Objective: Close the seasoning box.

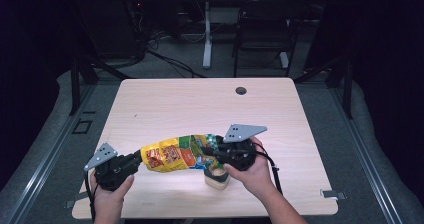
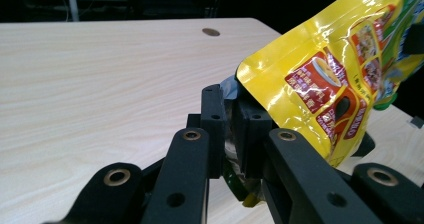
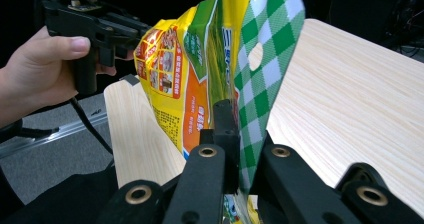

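Note:
A yellow snack bag (image 1: 170, 156) with red pictures and a green checked top hangs stretched between both grippers, just above the table (image 1: 200, 109). My left gripper (image 1: 138, 159) is shut on the bag's lower corner; in the left gripper view its jaws (image 2: 235, 119) pinch the yellow foil (image 2: 325, 79). My right gripper (image 1: 214, 151) is shut on the checked end, and in the right gripper view its jaws (image 3: 239, 129) clamp the green and white edge (image 3: 265, 49). The person's left hand (image 3: 40, 69) holds the other gripper at the bag's far end.
A small beige round object (image 1: 217, 180) sits on the table under the right hand, near the front edge. A cable hole (image 1: 241, 90) lies at the table's far side. A chair (image 1: 262, 29) and a desk leg (image 1: 207, 34) stand beyond the table.

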`<act>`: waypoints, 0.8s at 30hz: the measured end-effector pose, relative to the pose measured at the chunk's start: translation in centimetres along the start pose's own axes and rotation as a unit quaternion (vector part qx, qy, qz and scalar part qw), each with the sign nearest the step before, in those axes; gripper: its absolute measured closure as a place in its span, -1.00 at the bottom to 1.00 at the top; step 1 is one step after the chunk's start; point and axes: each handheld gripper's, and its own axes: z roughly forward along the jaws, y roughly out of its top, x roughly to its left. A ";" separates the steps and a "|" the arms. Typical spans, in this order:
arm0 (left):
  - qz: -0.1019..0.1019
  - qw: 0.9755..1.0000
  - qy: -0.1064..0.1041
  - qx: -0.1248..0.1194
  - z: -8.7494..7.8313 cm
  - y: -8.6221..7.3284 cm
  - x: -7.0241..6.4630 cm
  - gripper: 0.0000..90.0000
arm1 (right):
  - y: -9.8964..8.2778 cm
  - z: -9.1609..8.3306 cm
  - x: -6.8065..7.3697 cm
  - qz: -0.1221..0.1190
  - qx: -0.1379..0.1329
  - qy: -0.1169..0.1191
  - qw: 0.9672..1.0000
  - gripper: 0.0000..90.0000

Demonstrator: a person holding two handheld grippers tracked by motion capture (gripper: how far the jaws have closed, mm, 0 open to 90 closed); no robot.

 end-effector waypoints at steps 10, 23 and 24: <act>-0.013 1.000 0.003 0.012 0.5 -1.3 1.2 0.86 | 0.8 1.1 0.5 -0.005 0.008 0.013 1.000 1.00; -0.012 1.000 0.003 0.014 0.4 -1.6 1.2 0.78 | 2.6 0.7 0.8 0.010 -0.010 0.046 0.999 1.00; -0.012 1.000 0.003 0.014 0.4 -1.7 1.2 0.78 | 2.8 0.7 0.8 0.011 -0.011 0.047 0.999 1.00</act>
